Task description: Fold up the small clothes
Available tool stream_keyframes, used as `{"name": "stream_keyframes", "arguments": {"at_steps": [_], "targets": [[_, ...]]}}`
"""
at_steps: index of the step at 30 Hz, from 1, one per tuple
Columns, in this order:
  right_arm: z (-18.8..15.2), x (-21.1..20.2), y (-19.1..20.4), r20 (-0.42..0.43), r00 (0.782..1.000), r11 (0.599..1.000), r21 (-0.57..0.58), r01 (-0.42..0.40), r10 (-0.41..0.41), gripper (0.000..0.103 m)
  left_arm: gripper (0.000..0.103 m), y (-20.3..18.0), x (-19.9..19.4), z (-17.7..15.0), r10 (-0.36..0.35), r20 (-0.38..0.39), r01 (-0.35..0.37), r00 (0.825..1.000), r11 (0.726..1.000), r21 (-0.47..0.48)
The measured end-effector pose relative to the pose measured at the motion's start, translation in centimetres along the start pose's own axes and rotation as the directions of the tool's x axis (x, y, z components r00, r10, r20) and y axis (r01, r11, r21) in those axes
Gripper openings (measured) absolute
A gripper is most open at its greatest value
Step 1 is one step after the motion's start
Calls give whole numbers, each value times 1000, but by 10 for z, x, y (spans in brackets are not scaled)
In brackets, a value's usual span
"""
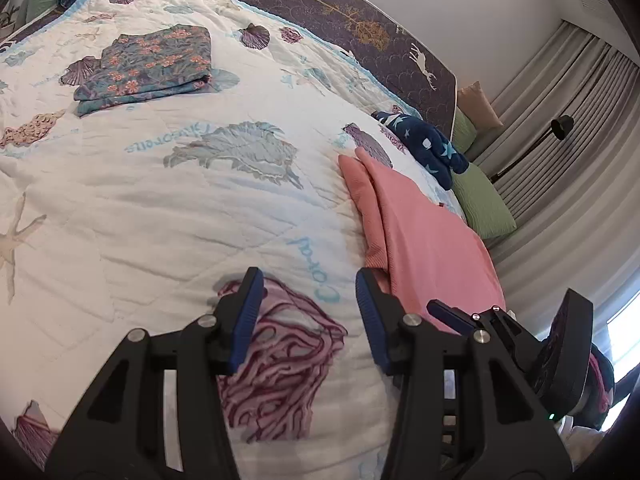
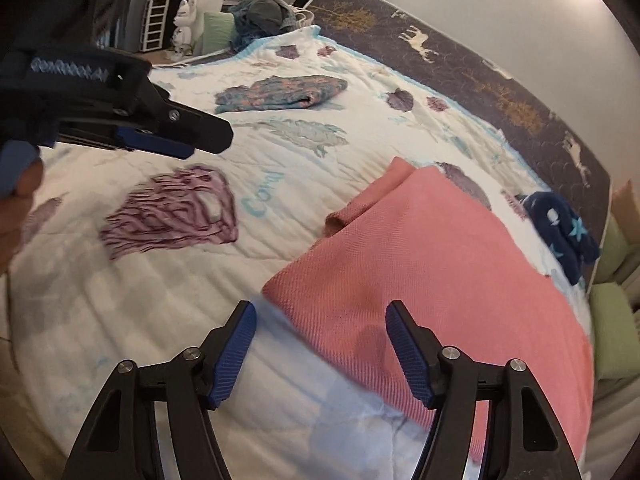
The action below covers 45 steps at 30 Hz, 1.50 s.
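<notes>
Each gripper (image 1: 308, 316) (image 2: 320, 350) has black angular fingers, ribbed blue pads, silver screws.

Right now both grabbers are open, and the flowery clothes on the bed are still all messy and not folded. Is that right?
Not quite. The flowery clothes are already folded into a neat stack on the quilt; the left wrist view shows the layered edges. The rest holds: the left gripper and right gripper are both open, holding nothing. The pink garment is the one lying unfolded.
</notes>
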State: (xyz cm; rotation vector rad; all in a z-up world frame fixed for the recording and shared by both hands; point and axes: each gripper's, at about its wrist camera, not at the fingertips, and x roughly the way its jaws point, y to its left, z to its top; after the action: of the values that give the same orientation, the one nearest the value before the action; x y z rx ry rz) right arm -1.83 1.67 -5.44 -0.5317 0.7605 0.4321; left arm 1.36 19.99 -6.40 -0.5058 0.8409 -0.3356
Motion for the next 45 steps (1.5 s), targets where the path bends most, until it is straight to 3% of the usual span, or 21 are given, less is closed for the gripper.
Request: {"name": "stream_keyframes", "arguments": {"at_steps": [3,5,8,12,15,19,22,24,26,28,36,45], "targets": [[5,4,9,22,998,997,-35,61,-61,54,49,-1,10,8,-5,-16,5,1000,1000,1],[7,7,16,30,996,994,-66,86,-84,34,50,-4,16,14,-12,-26,13,1000,1000,12],[8,9,16,40,997,997,-48,63,-61,12,66,-11,27,25,-39,-38,41,999,999,33],[7,4,-4,71,998,998,64,-7,3,6,71,-23,52,41,-114,-77,117,990,993,25],[6,-8,-31,118,990,976,192,-99,77,5,74,-34,74,51,-151,-116,153,982,988,15],[7,-24,-59,179,977,941,294,-165,115,5,79,-48,110,65,-203,-185,206,962,979,-6],[9,-25,-67,181,973,929,314,-197,145,5,78,-56,144,77,-188,-240,190,952,982,-14],[8,-23,-66,175,972,926,315,-206,156,5,69,-59,156,85,-167,-245,172,955,985,0],[7,-23,-64,175,971,926,311,-212,164,5,15,-62,166,92,-163,-275,169,948,986,-5],[5,-24,-64,182,969,923,315,-220,169,5,15,-62,172,96,-158,-307,153,938,987,-42],[-6,-27,-89,233,945,861,404,-310,231,5,15,-97,158,100,-57,-265,85,963,992,98],[-33,-59,-126,324,931,836,452,-311,172,5,15,-178,145,106,-22,-193,68,981,969,238]]}}
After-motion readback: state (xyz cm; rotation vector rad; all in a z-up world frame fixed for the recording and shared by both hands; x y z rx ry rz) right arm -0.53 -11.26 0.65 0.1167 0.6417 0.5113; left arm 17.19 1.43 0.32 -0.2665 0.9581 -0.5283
